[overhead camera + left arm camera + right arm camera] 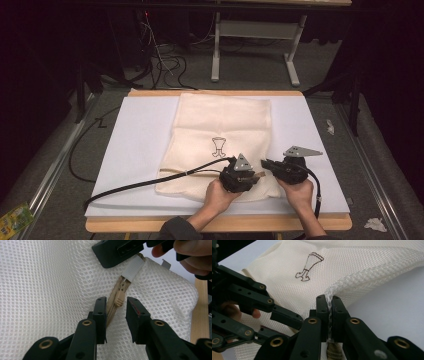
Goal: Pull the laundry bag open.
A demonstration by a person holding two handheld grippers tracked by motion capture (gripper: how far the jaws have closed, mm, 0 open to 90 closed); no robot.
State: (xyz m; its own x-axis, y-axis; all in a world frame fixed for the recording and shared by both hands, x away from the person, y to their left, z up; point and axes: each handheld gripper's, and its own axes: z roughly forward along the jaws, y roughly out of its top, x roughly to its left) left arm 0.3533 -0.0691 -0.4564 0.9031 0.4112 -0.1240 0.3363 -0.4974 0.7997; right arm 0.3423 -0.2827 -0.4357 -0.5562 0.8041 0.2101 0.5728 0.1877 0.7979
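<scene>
Holding my right gripper [330, 315] tight, I have its two black jaws squeezed together on a fold of the mesh bag [220, 135]. The pinched bit of net sticks up between the jaws, right at the bag's near corner. Just below them I can see a bit of the tan zipper [112, 307].

My left gripper [115, 315] sits just beside the right one, over the same corner of the bag. Its jaws stand partly open, one on each side of the zipper. The little tan zipper pull [120, 296] lies in the gap between them, and the pads do not press on it. The zipper pull points back toward my left gripper, and the zipper runs straight away from it, up to a white tab [133, 269] under the other gripper.

Farther out, the bag lies flat on the white table [135, 150]. Its long side runs away from me. A small dark drawing [218, 146] is printed near the middle.
</scene>
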